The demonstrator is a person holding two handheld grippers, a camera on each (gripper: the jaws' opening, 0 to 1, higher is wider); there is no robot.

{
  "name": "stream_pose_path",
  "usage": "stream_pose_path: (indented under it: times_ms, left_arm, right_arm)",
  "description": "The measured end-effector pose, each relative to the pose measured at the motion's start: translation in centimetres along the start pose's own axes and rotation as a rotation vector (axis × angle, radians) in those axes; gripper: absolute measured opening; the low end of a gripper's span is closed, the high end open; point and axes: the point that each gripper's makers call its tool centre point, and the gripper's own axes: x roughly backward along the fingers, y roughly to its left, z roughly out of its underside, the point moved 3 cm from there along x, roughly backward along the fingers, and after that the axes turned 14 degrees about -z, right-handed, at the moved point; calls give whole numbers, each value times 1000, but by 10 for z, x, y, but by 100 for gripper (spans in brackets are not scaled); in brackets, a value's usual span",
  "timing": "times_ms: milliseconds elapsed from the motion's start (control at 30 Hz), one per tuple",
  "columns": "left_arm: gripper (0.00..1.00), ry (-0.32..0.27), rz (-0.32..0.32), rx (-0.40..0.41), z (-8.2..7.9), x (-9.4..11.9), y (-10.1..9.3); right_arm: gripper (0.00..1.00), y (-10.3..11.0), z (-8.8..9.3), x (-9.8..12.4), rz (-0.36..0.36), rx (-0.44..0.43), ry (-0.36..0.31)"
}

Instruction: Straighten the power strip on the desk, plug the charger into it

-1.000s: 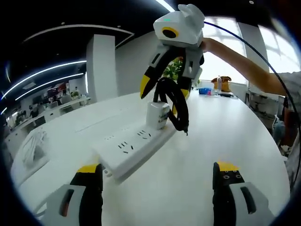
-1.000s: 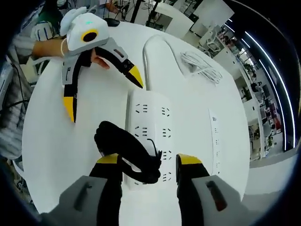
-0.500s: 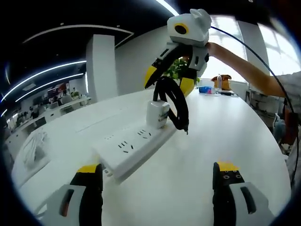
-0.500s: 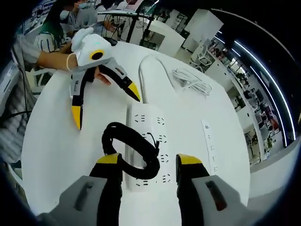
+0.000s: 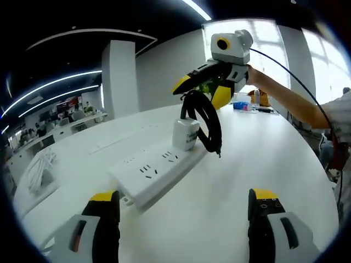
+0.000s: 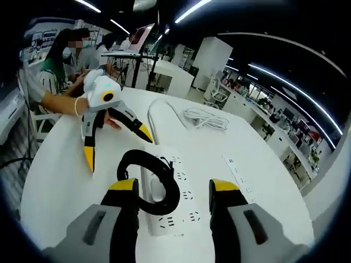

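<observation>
White charger (image 5: 185,133) sits plugged upright in the power strip (image 5: 157,171) on the counter (image 5: 236,181), its black cable (image 5: 204,121) looped above. That loop hangs by your right tongs (image 5: 202,93); snag it and you could pull the charger loose. Both tongs stand spread, pinching nothing: right raised above the charger, left tongs (image 5: 184,219) low, near the strip's end.
</observation>
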Motion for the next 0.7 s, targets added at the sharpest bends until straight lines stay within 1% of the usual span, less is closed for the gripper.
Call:
stream_pose_path:
  times_ms: [33, 67, 100, 167, 233, 300, 367, 467, 567, 600, 667, 700]
  left_arm:
    - [99, -2, -2, 0, 0, 0, 0]
    - [99, -3, -3, 1, -1, 0, 1]
    - [99, -3, -4, 2, -1, 1, 1]
    - [99, -5, -6, 4, -1, 1, 2]
    - [99, -5, -8, 7, -1, 1, 3]
    - [99, -5, -10, 7, -1, 1, 3]
    - [99, -6, -12, 7, -1, 1, 3]
    - [99, -8, -13, 8, -1, 1, 4]
    - [99, -11, -15, 8, -2, 3, 4]
    - [99, -13, -17, 8, -3, 3, 5]
    - [99, -19, -22, 11, -5, 5, 6]
    - [99, -22, -25, 13, -6, 6, 8]
  right_arm:
    - [52, 3, 1, 1, -4, -29, -62]
    - [52, 5, 3, 2, -4, -45, -93]
    - [53, 4, 5, 2, 1, -51, -110]
    - [53, 7, 11, 4, 5, -83, -173]
    - [53, 10, 12, 6, -11, -119, -256]
    - [55, 10, 13, 9, -8, -155, -319]
    - [56, 10, 13, 12, 7, -169, -366]
    - [57, 13, 20, 15, 21, -160, -359]
    - [60, 17, 22, 16, 43, -151, -368]
    - [64, 19, 22, 17, 50, -156, -381]
    - [71, 19, 20, 20, 87, -169, -428]
    - [76, 21, 19, 20, 98, -172, -445]
